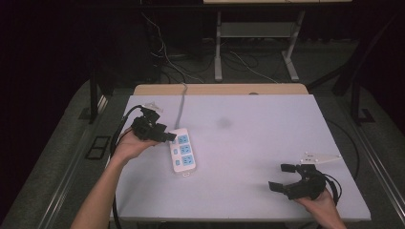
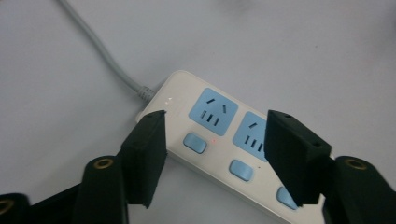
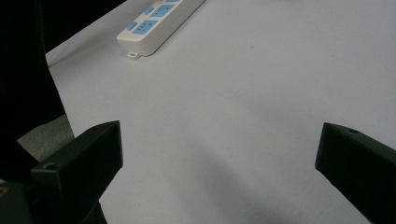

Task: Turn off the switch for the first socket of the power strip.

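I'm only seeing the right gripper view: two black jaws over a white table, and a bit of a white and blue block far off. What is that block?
Observer: A power strip with three blue sockets, lying flat on the table.
Operator: Is it plugged into anything?
Observer: A grey cord runs from its far end over the table's back edge; where it goes I cannot tell.
Operator: Where is the other gripper?
Observer: The left gripper is at the strip's cord end, jaws open, framing the first socket and its switch.
Operator: Is the strip on?
Observer: A small red dot glows beside that switch.
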Action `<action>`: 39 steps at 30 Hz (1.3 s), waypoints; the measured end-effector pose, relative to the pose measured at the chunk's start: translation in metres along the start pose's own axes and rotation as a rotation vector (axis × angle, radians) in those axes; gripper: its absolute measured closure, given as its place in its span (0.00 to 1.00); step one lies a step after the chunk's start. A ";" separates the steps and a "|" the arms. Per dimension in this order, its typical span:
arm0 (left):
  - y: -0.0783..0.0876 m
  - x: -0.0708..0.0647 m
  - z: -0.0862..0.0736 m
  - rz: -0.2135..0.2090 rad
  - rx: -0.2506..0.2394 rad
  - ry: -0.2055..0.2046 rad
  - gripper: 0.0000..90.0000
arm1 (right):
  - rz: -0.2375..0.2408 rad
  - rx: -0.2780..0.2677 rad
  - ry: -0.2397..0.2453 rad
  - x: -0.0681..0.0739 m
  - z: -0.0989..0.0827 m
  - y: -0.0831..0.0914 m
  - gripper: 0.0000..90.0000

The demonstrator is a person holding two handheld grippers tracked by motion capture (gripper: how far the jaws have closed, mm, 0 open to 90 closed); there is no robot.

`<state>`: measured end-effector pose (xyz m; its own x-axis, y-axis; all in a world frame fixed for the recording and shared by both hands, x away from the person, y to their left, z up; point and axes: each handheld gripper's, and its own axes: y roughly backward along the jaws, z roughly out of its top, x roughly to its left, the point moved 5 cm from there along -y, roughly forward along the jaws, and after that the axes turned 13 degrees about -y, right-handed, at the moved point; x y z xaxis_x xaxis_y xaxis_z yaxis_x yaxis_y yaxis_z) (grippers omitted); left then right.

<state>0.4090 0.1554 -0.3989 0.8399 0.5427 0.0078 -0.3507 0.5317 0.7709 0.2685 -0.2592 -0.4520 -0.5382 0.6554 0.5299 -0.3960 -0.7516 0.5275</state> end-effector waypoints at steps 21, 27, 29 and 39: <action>-0.013 0.017 -0.007 0.048 0.030 0.042 0.90 | 0.004 0.005 0.004 0.000 0.000 0.000 0.01; -0.022 0.016 -0.007 0.042 0.054 0.037 0.98 | 0.005 0.005 0.007 0.000 0.000 0.000 0.01; -0.025 0.016 -0.007 0.038 0.060 0.030 0.99 | 0.006 0.005 0.008 0.000 0.000 0.000 0.01; -0.034 0.018 -0.009 0.042 0.084 0.039 0.99 | 0.007 0.006 0.007 0.000 0.000 0.001 0.01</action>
<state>0.4326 0.1533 -0.4306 0.8080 0.5889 0.0174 -0.3476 0.4527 0.8211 0.2679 -0.2600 -0.4518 -0.5463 0.6498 0.5285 -0.3879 -0.7555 0.5279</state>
